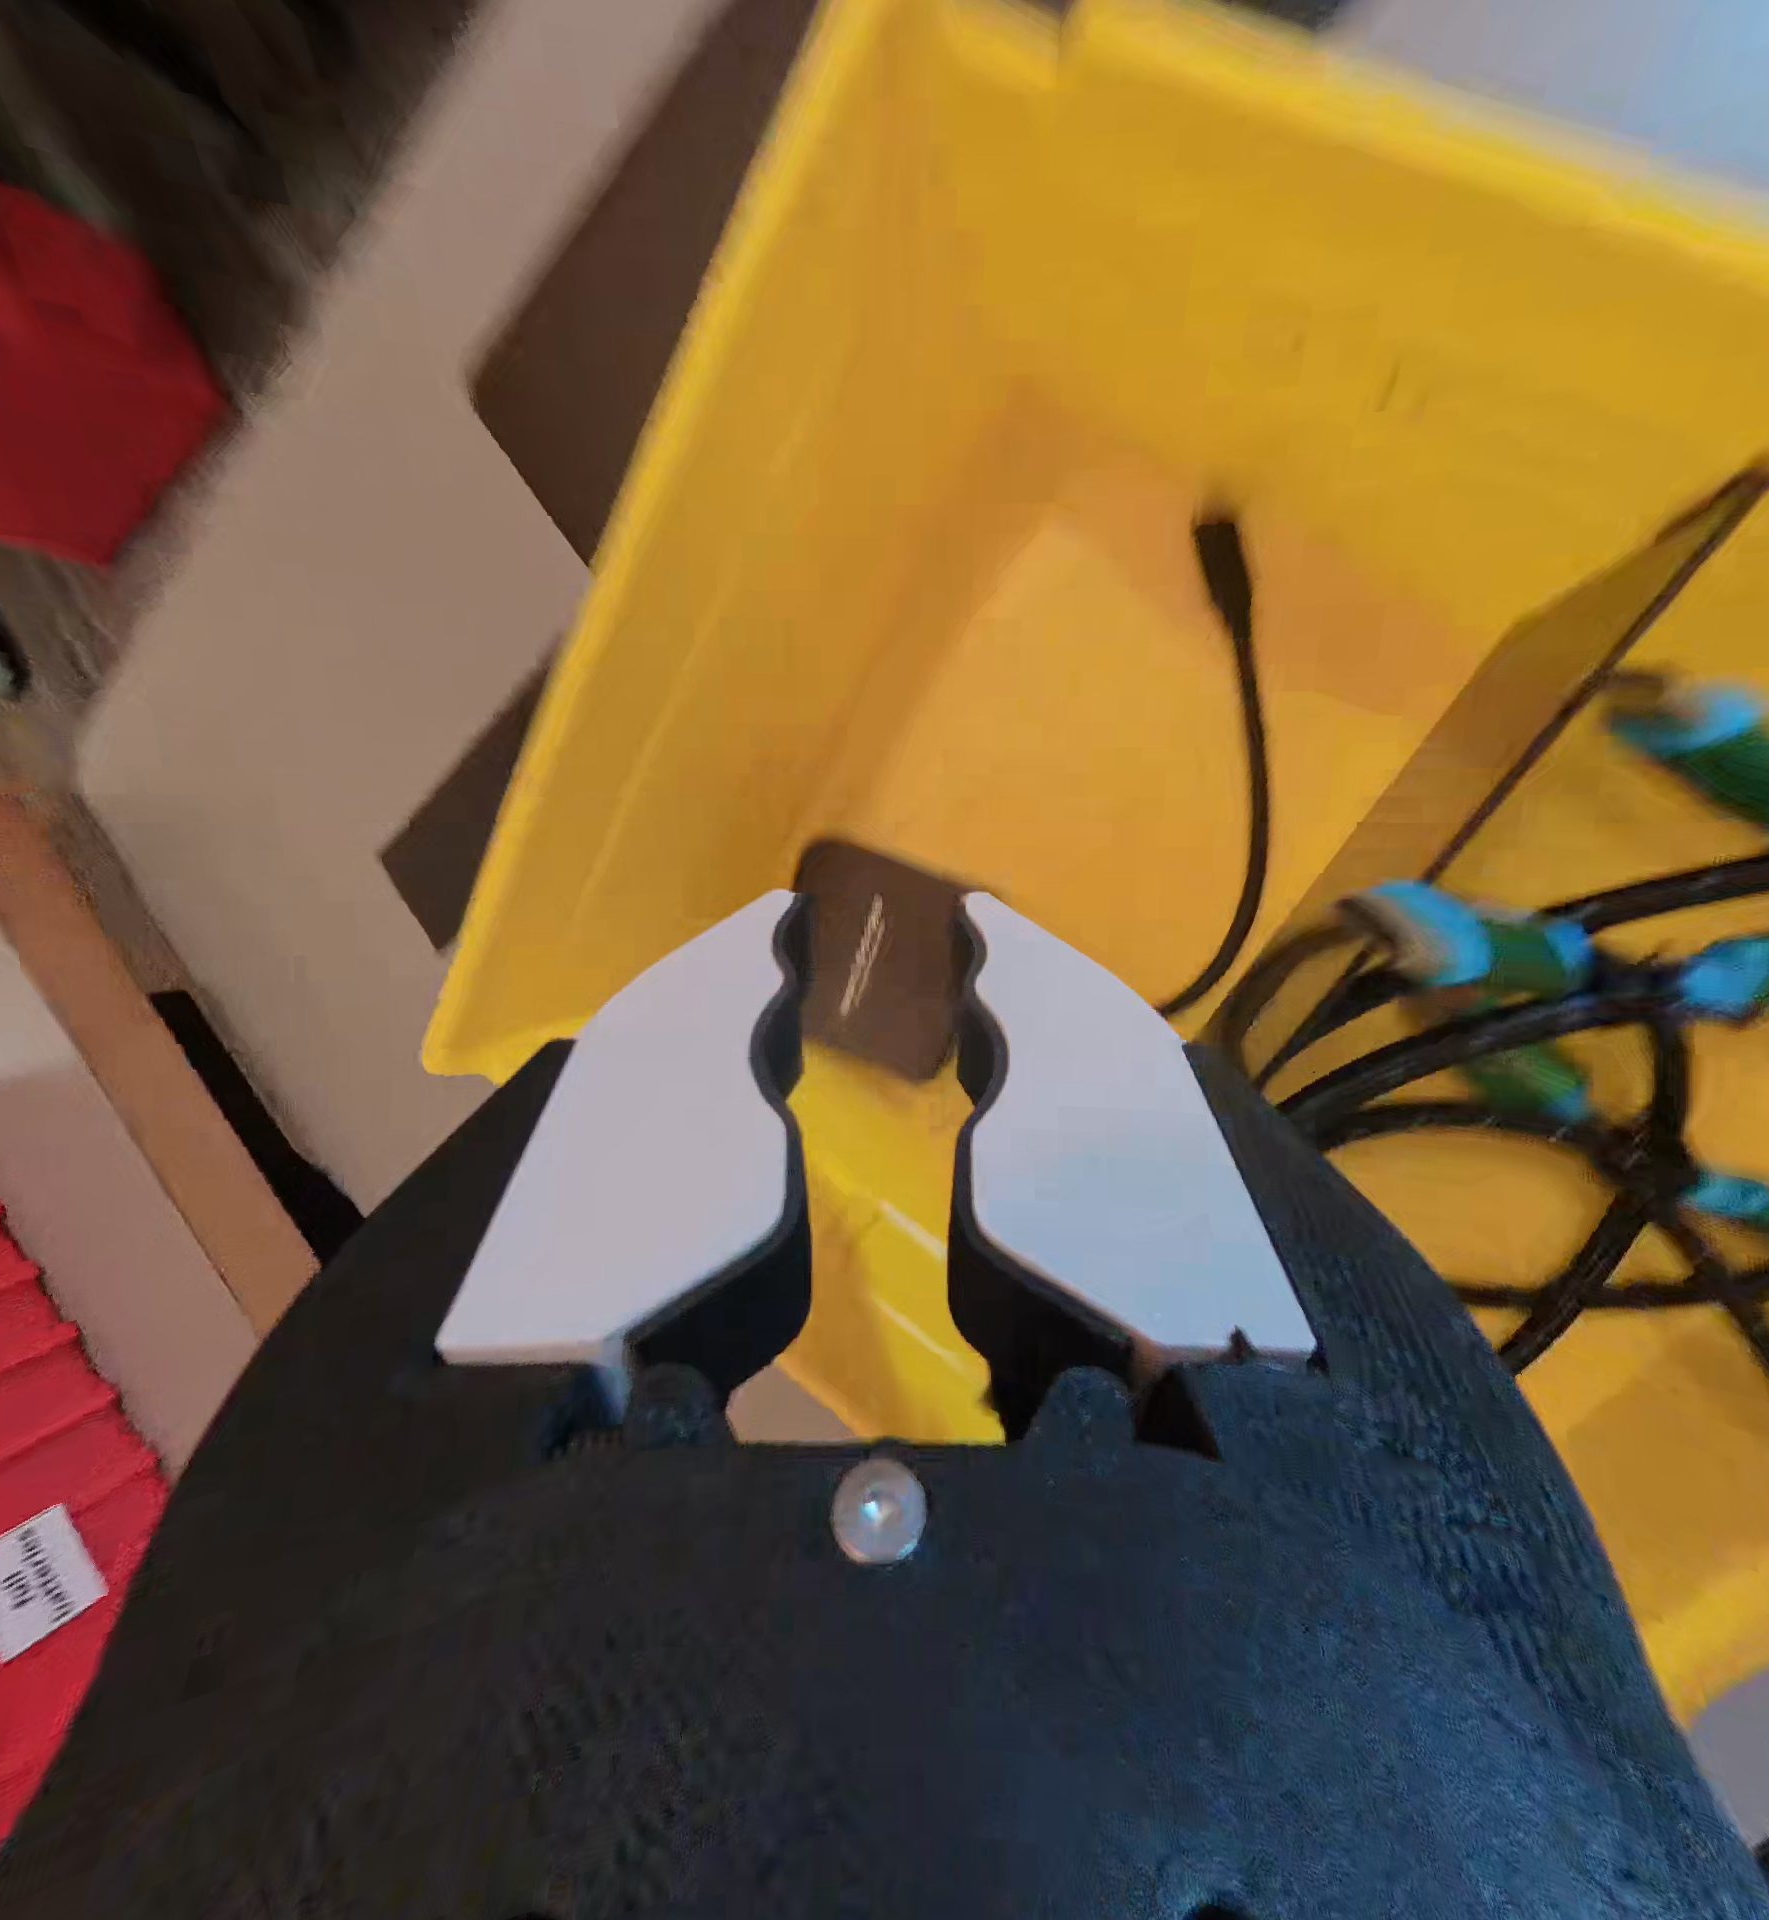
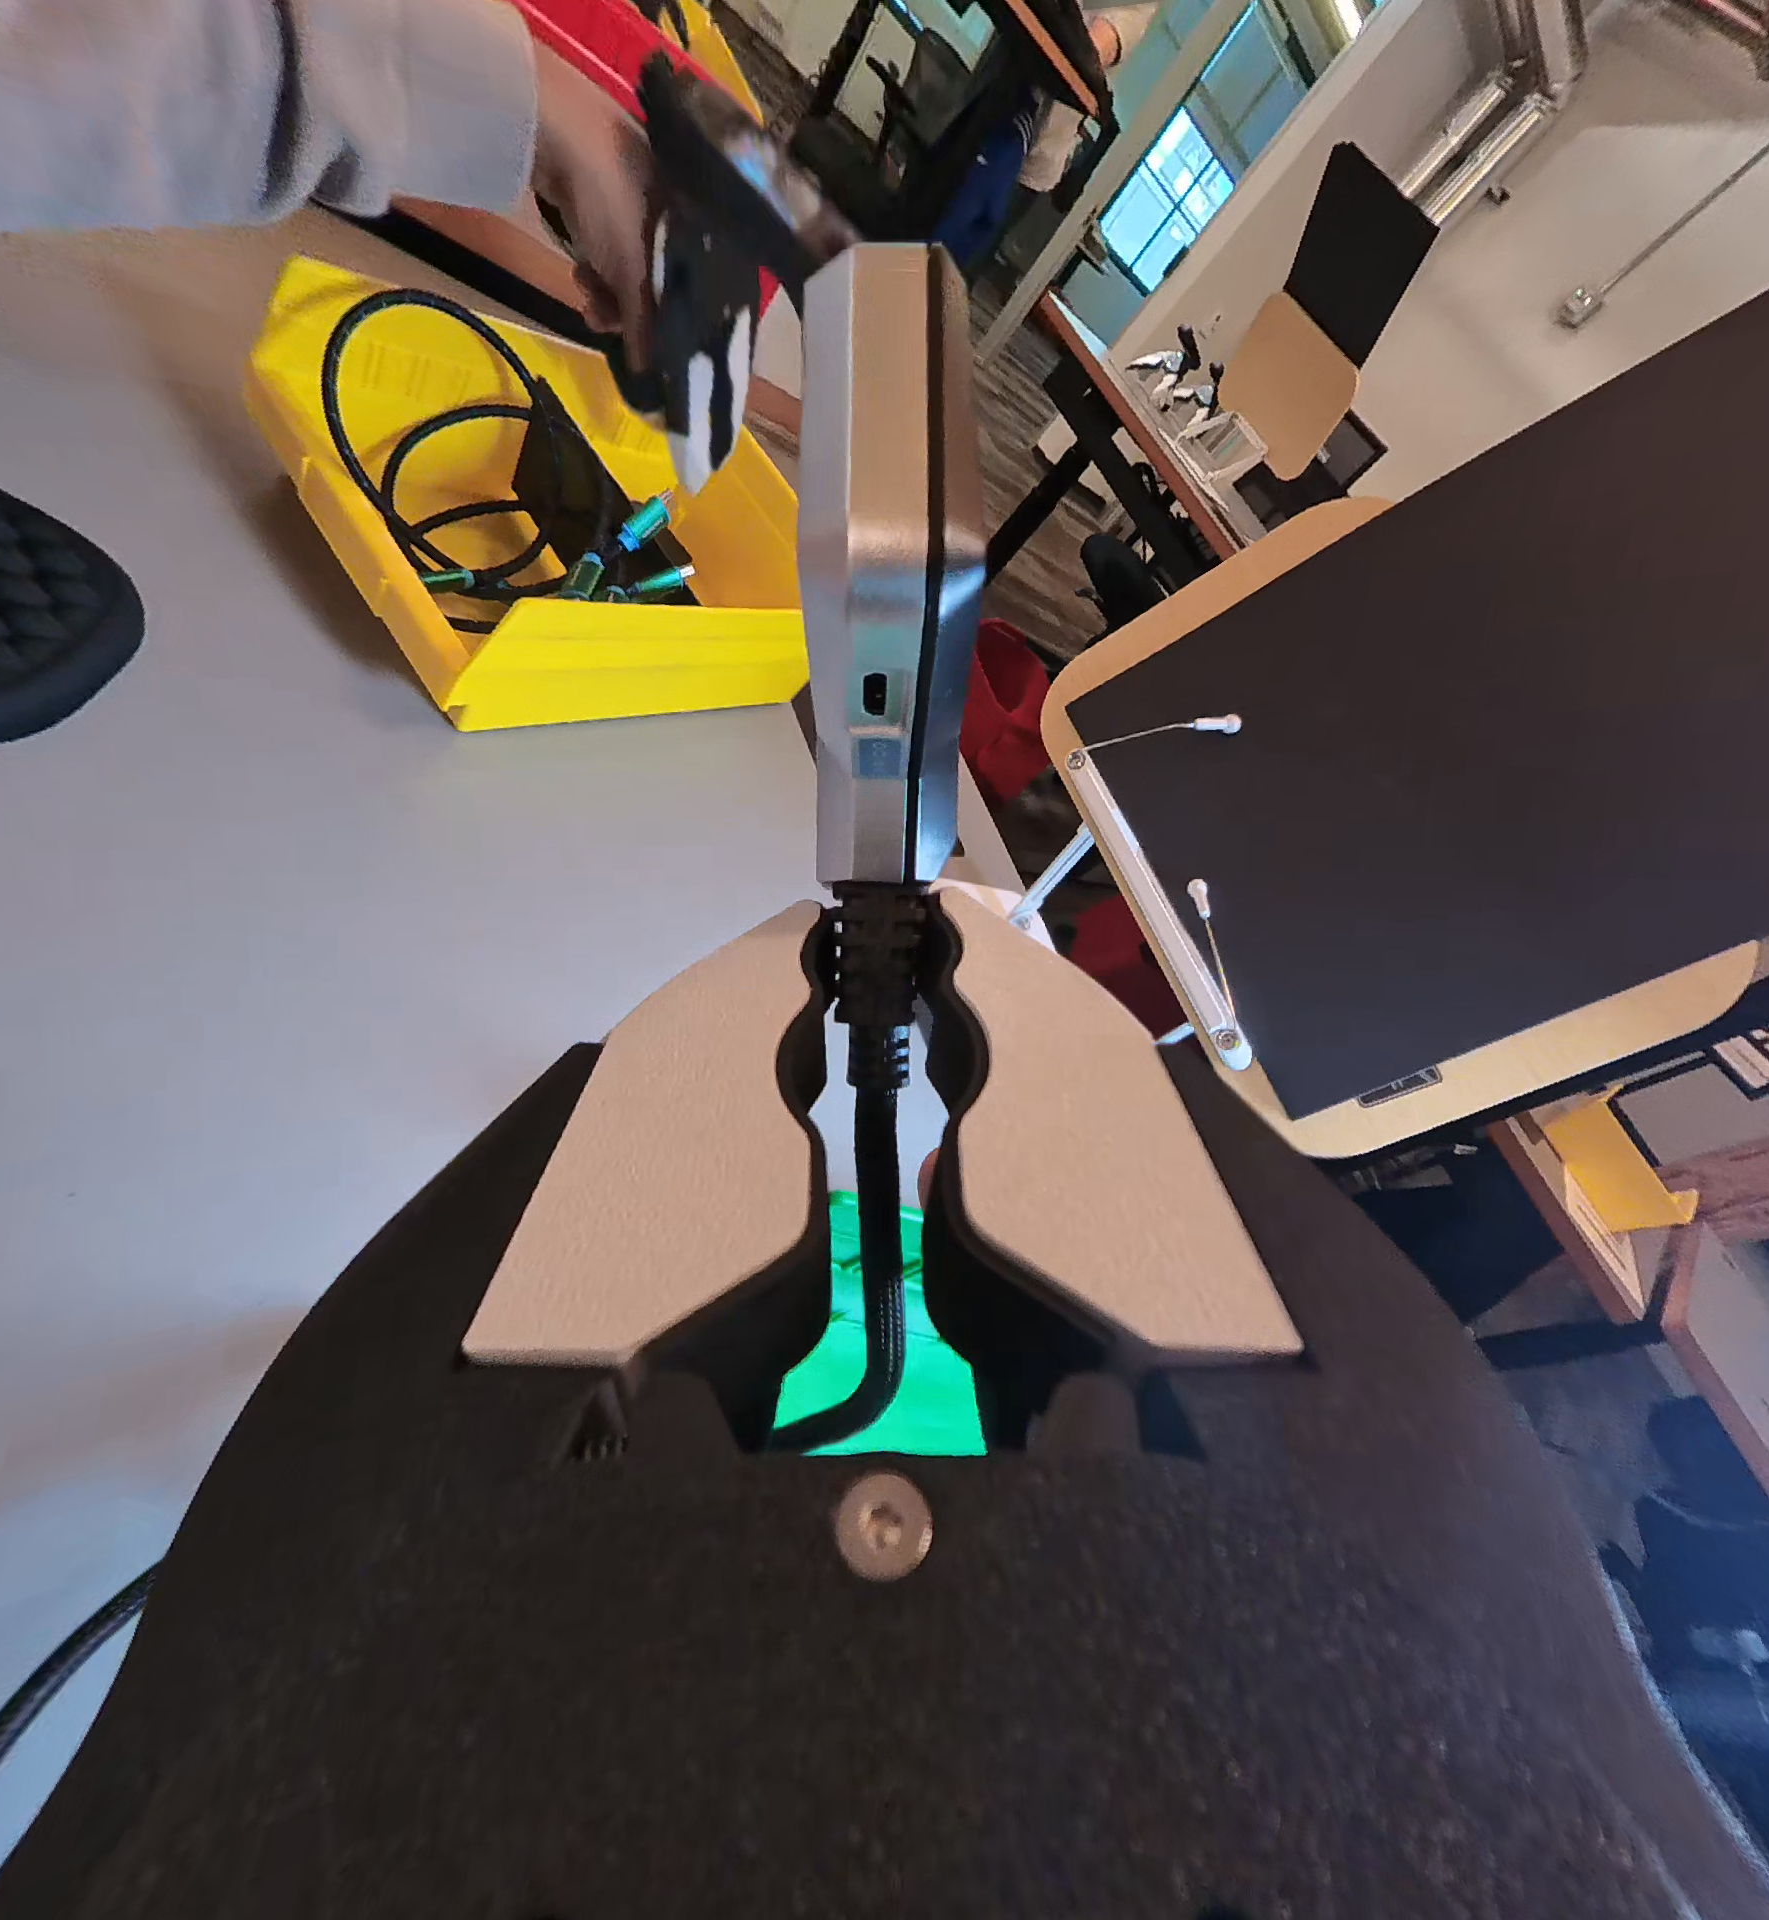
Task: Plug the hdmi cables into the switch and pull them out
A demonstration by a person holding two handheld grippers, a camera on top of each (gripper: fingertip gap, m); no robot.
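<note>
Clamping the ribbed strain relief of a black braided cable (image 2: 875,1226), the right gripper (image 2: 878,940) holds the grey switch (image 2: 885,540) upright above the white table (image 2: 288,935). The left gripper (image 1: 878,971) pinches a small dark plug (image 1: 875,961) over the yellow bin (image 1: 963,364), where green-and-blue HDMI cables (image 1: 1524,951) lie coiled beside a dark divider (image 1: 1524,707).
</note>
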